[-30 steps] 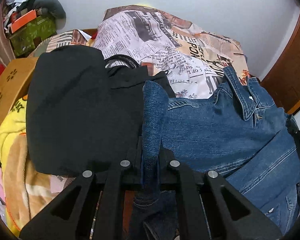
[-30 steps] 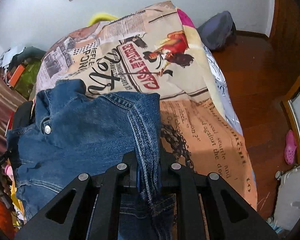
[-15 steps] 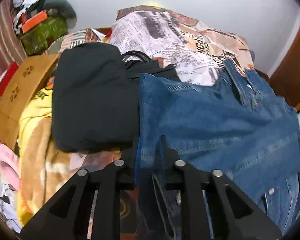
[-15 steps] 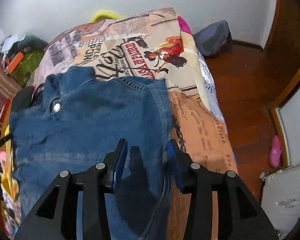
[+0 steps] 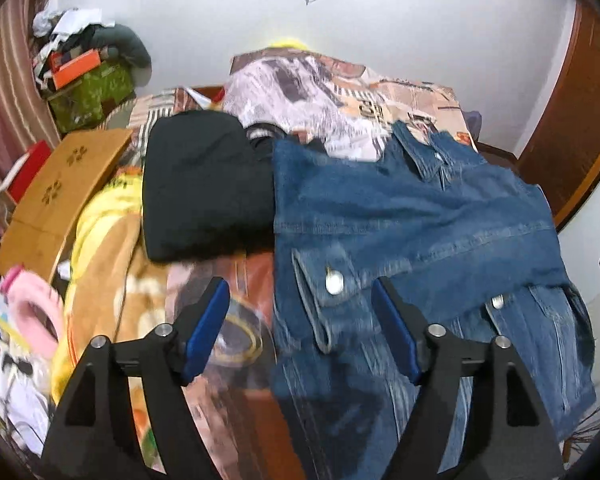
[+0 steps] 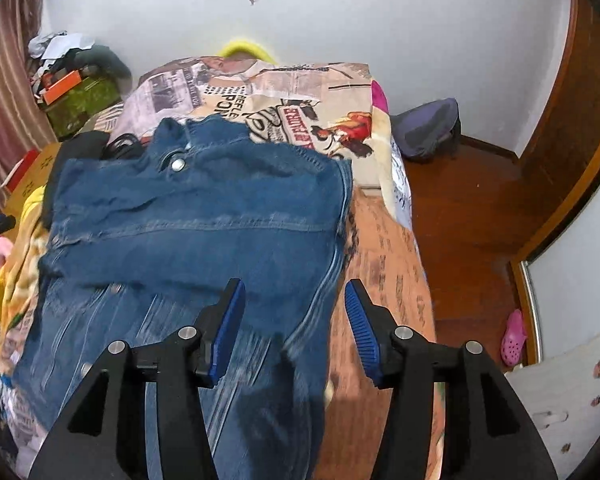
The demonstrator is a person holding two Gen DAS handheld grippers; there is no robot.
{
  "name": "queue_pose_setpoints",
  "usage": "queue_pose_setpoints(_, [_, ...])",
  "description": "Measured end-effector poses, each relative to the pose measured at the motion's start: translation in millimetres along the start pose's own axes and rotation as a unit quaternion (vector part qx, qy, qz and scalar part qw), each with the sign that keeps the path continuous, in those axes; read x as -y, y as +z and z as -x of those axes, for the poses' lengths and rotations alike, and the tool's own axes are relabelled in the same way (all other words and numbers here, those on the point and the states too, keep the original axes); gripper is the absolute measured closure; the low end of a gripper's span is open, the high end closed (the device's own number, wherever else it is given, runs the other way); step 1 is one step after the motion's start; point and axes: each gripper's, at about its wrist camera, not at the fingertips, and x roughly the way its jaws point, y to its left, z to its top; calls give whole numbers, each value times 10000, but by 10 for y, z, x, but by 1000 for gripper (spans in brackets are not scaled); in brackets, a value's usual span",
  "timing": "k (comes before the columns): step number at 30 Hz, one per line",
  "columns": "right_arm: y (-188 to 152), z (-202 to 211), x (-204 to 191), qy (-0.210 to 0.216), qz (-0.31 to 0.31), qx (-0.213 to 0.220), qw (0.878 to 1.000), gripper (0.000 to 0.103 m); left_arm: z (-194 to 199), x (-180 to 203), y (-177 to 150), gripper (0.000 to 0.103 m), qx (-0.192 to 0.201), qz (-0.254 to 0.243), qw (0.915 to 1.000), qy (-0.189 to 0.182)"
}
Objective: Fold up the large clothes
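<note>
At the centre of both frames, a denim jacket (image 5: 412,224) lies spread on the bed (image 6: 384,248), collar toward the wall. The left hand-held gripper (image 5: 300,328) and right hand-held gripper (image 6: 296,328) hang above its lower half, jaws spread, holding nothing. A clean fold likely calls for pinching matching edges evenly. A black garment (image 5: 204,184) lies just left; clutter fills the upper left corner by striped curtains.

The bedspread (image 6: 300,92) reads "REFLE", "POR"; a red banner seems illegible.
</note>
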Motion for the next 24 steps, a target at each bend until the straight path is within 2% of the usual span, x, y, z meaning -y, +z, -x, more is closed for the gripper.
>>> queue_pose_setpoints(8, [-522,3,-16,16,-159,-393,9991,55,-128,-104,-608,30,-755,-45,9971,-41])
queue_pose_setpoints(14, [-756,5,70,-91,-326,-614,9975,55,-238,-152,-1002,30,-1195,355,9910,-491])
queue_pose_setpoints(18, [-901,7,119,-1,-484,-704,9963,55,-355,-191,-1195,30,-1432,813,9826,-862])
queue_pose_setpoints(22, [-1052,-49,120,200,-645,-850,9941,55,-480,-171,-1341,30,-1707,1327,9651,-1481])
queue_pose_setpoints(24, [-1135,-109,94,283,-647,-994,9925,55,-486,-112,-1373,30,-1711,1379,9629,-1565])
